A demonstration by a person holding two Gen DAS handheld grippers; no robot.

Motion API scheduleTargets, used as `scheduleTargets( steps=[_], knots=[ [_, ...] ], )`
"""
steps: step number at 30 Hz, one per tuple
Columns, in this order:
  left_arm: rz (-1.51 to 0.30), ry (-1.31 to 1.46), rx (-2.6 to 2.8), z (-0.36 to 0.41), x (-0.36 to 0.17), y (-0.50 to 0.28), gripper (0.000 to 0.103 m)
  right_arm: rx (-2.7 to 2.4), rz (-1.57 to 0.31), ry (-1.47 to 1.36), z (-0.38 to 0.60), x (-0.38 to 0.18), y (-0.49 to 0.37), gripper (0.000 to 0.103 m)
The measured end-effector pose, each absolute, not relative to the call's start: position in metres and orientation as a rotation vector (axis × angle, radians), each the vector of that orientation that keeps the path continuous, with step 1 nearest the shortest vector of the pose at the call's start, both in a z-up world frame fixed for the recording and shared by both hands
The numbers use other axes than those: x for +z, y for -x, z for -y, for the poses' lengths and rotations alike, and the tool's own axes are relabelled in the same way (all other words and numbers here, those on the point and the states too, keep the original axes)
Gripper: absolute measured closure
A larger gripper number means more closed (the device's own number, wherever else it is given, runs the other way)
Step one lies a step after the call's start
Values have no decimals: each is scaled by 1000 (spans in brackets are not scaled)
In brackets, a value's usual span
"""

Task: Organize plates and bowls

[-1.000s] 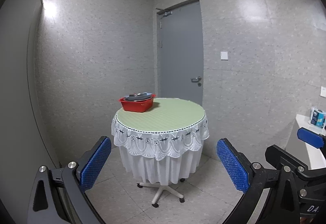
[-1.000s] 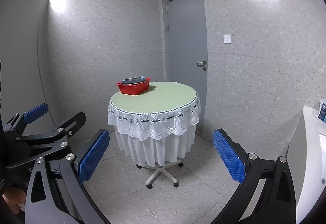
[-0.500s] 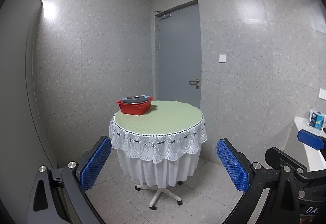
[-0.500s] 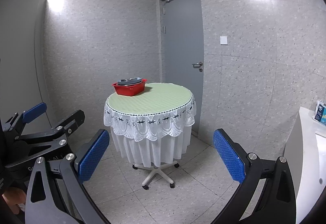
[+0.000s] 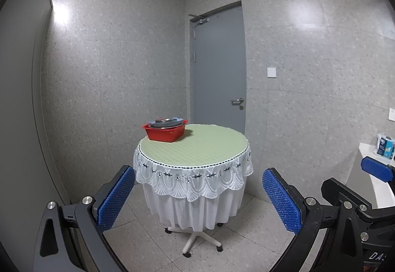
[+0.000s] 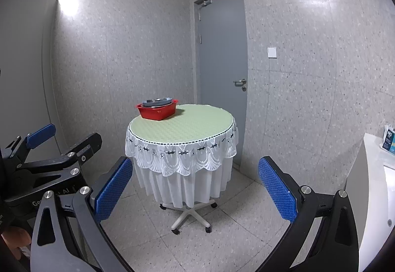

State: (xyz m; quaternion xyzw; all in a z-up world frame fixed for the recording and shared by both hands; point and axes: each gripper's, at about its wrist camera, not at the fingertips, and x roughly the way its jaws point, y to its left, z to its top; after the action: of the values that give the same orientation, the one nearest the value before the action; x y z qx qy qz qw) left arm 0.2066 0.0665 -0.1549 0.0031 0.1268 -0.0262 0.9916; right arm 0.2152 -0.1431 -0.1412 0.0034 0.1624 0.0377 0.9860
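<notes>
We hold both the left hand-held gripper and the right hand-held gripper spread apart and empty, well short of the red tub of dishes, which sits up and left of centre on the bench, neither hand clearly nearer.

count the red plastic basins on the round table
1. The red plastic basin sits at the far left edge of the round green-topped table, holding grey dishes stacked inside; how many dishes cannot be told from here.
</notes>
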Motion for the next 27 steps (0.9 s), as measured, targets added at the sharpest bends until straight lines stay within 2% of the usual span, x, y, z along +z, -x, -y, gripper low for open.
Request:
scheduleTargets(
  steps=[27],
  knots=[
    [-248, -9, -24, -61, -167, -231, 1, 105, -330, -6, 144, -143, -230, 0]
  ],
)
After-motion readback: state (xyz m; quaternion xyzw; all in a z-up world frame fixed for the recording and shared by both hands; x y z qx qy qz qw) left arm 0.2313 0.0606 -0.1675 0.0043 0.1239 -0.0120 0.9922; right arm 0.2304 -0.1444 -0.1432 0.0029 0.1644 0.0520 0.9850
